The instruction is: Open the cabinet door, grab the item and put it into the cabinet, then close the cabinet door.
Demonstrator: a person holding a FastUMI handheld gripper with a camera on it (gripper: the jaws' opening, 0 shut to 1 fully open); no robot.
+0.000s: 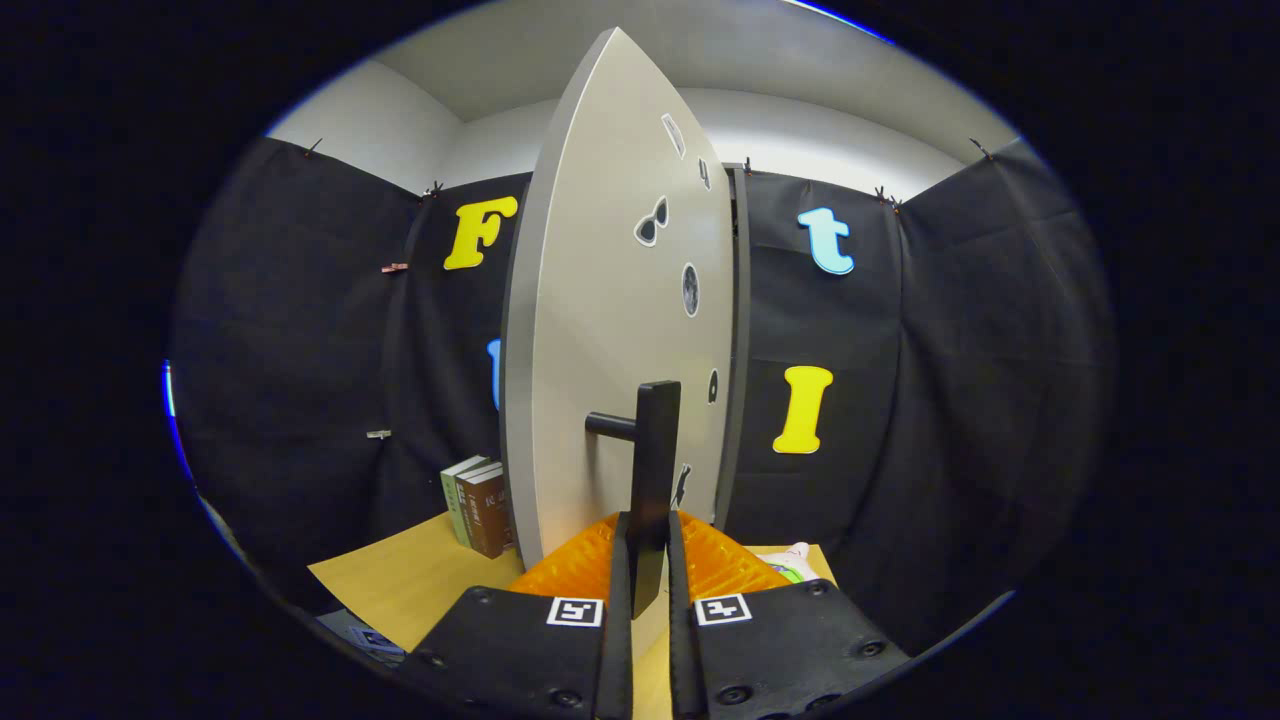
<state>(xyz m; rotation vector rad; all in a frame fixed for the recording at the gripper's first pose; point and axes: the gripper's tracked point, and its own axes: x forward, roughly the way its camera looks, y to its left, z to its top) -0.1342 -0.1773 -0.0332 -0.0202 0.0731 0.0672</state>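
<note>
The grey cabinet door (610, 330) stands edge-on just ahead of me, swung partly out, with small stickers on its face. A black bar handle (655, 470) sticks out from the door on a short stem. My gripper (648, 560) is shut on the lower end of that handle, one finger pressed against each side. A small pale item with green on it (795, 562) lies on the wooden table (410, 580) to the right, partly hidden behind the right finger.
Upright books (480, 505) stand on the table to the left of the door, close to its edge. Black cloth walls enclose the booth behind and to both sides.
</note>
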